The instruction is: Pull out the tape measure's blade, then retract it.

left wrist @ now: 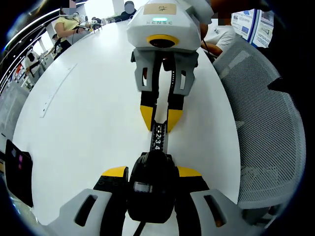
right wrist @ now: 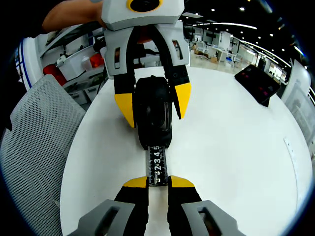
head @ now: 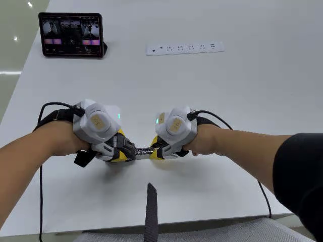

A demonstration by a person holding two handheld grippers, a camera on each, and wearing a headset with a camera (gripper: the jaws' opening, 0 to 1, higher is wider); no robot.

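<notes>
The left hand-held gripper [left wrist: 152, 173] is clamped across the tape measure [left wrist: 150, 196] case, low at the counter [head: 212, 91]; the right hand-held gripper [right wrist: 158, 183] pinches the blade [right wrist: 157, 164] tip, with only a short length out. The case looks hard and slick, the blade thin and springy — best held squarely at its end.

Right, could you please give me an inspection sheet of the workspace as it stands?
Surface: white table, smooth.
Job's things: black tape measure, a short length of blade pulled out, numbers showing.
Clutter: tablet propped at the far left; power strip far centre; black strap at the near edge.
Grippers: left gripper shut on the tape measure; right gripper shut on the blade's tip.
Cables: a black cable trails from each gripper.
Surroundings: mesh chair beside the table; people at its far end.
</notes>
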